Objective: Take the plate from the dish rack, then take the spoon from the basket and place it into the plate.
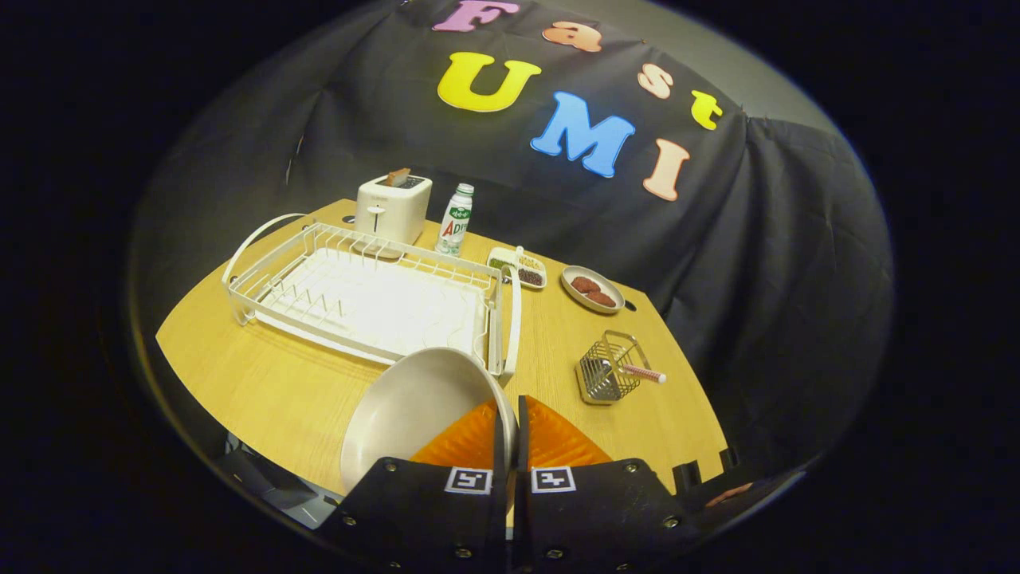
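Observation:
My gripper [510, 414] is shut on the rim of a white plate [410, 410], which hangs tilted above the wooden table just in front of the white dish rack [362, 299]. The rack beyond the fingers holds no dishes. To the right of the fingers stands a small wire basket [607, 368] with a spoon [641, 372] in it, its pink-and-white handle sticking out to the right.
Beyond the rack stand a white toaster [393, 209] with a slice in it and a small bottle [455, 221]. A divided snack dish [518, 269] and a small plate of brown cookies [592, 289] lie at the back right. The table edge [239, 383] runs close on the left.

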Demonstrator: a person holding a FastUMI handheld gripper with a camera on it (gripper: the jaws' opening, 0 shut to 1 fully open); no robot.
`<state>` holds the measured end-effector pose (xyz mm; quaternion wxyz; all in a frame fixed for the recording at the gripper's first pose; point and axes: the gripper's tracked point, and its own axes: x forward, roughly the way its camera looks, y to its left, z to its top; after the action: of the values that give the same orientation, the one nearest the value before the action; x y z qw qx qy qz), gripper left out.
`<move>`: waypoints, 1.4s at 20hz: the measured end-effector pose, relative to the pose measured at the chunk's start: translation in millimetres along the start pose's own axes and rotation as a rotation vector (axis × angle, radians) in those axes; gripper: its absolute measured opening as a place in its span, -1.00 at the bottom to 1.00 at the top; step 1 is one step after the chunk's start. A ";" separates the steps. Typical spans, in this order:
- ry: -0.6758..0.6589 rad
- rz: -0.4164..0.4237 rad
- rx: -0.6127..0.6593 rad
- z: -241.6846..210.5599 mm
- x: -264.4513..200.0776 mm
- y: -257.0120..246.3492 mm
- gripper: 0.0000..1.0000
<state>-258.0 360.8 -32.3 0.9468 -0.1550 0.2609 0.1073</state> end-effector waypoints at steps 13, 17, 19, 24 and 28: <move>0.130 0.031 0.055 -60.8 62.2 2.8 -0.93; 0.140 0.028 0.083 -56.3 74.3 -1.9 -0.85; 0.125 -0.004 0.092 -45.7 75.8 -19.3 -0.64; 0.051 -0.091 0.149 -9.7 83.1 -78.4 -0.52; 0.032 -0.152 0.183 5.5 93.1 -123.8 -0.49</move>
<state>-142.1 259.1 -47.5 0.9581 -0.0890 0.2722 0.0083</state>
